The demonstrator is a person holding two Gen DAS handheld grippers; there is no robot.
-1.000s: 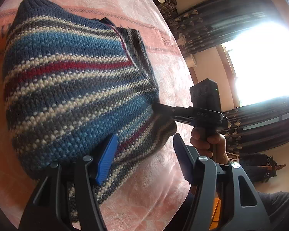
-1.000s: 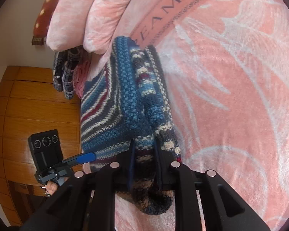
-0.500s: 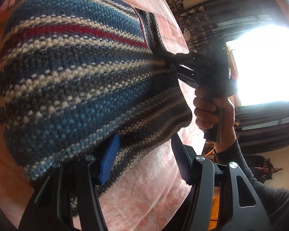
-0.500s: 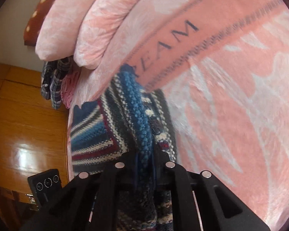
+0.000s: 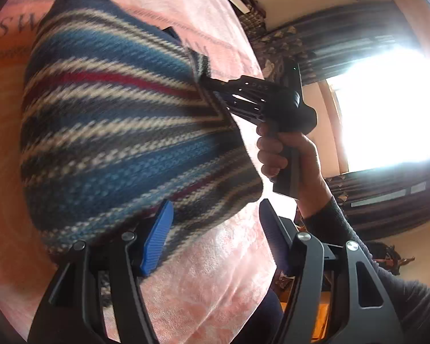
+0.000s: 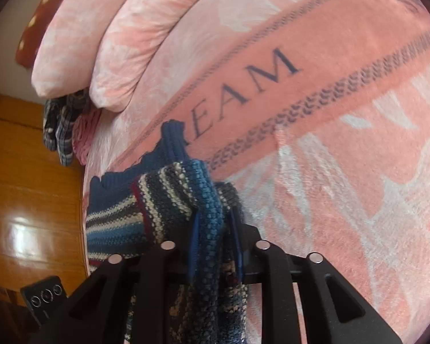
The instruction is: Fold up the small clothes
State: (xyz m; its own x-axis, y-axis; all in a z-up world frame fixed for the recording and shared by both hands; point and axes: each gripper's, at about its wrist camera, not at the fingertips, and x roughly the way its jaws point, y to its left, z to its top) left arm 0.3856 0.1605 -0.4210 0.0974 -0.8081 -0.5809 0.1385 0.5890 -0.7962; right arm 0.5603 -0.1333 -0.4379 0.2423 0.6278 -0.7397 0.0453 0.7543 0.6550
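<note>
Left wrist view shows a striped knitted sweater in blue, grey, cream and dark red wool (image 5: 123,132) bunched up off a pink plush blanket with a lettered orange band (image 5: 203,272) that covers the bed. The step in hand looks like a fold being carried over: one edge of the sweater is lifted and taken across the rest, which lies toward the near left part of the bed. The next move probably calls for laying that raised edge down flat on the layer under it, lined up with the far edge, and only then letting go.

At the sweater's right edge the right gripper (image 5: 212,86), held in a person's hand (image 5: 286,154), pinches the knit. The right wrist view confirms it: the right gripper (image 6: 215,229) has its jaws drawn nearly together with a thick fold of wool clamped between them.

The left gripper (image 5: 212,229) stands wide apart, holding nothing. Its blue left pad (image 5: 157,240) lies just beside the sweater's near lower edge and may be brushing it; the right finger is clear over the blanket.
</note>
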